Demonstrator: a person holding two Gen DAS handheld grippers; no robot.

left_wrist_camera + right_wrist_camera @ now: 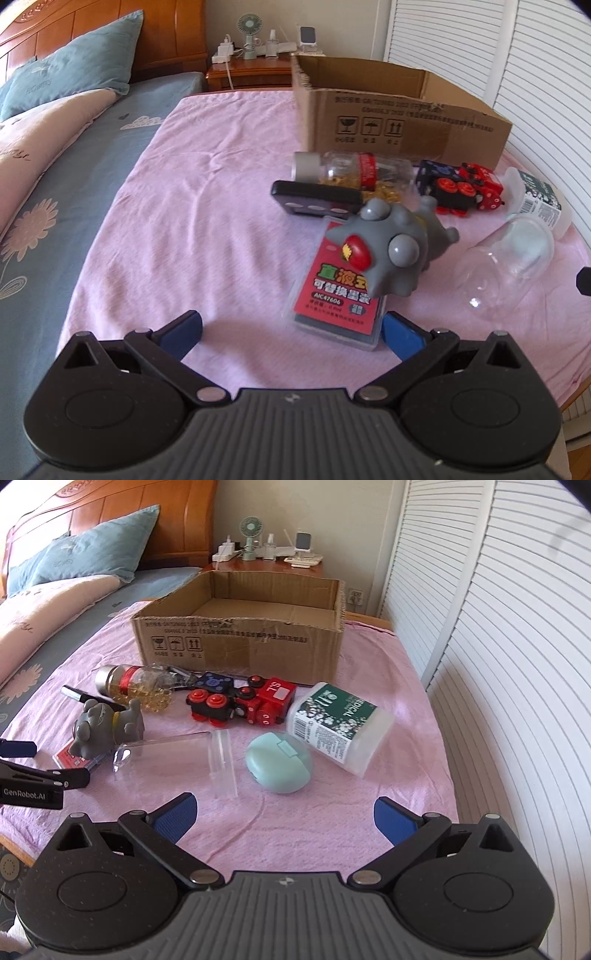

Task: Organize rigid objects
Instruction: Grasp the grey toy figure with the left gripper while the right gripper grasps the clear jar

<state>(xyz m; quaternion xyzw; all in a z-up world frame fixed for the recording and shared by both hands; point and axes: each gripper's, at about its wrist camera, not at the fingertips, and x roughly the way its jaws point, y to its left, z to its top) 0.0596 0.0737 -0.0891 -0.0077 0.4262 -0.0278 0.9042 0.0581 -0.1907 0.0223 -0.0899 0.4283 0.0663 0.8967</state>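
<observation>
An open cardboard box [240,646] [399,122] stands at the back of the pink cloth. In front of it lie a pill bottle [136,688] [351,171], a red toy train [240,703] [465,188], a white green-labelled jar [338,727], a mint case [279,762], a clear cup [177,755] [509,258] and a grey toy [388,247] [107,727] resting on a red card box [340,299]. My left gripper [291,332] is open, just short of the card box. My right gripper [284,812] is open and empty, near the mint case.
A black remote [317,197] lies behind the grey toy. The bed with a blue pillow [85,557] is at the left. A nightstand [266,559] with a fan stands behind the box. White louvred doors [498,627] run along the right.
</observation>
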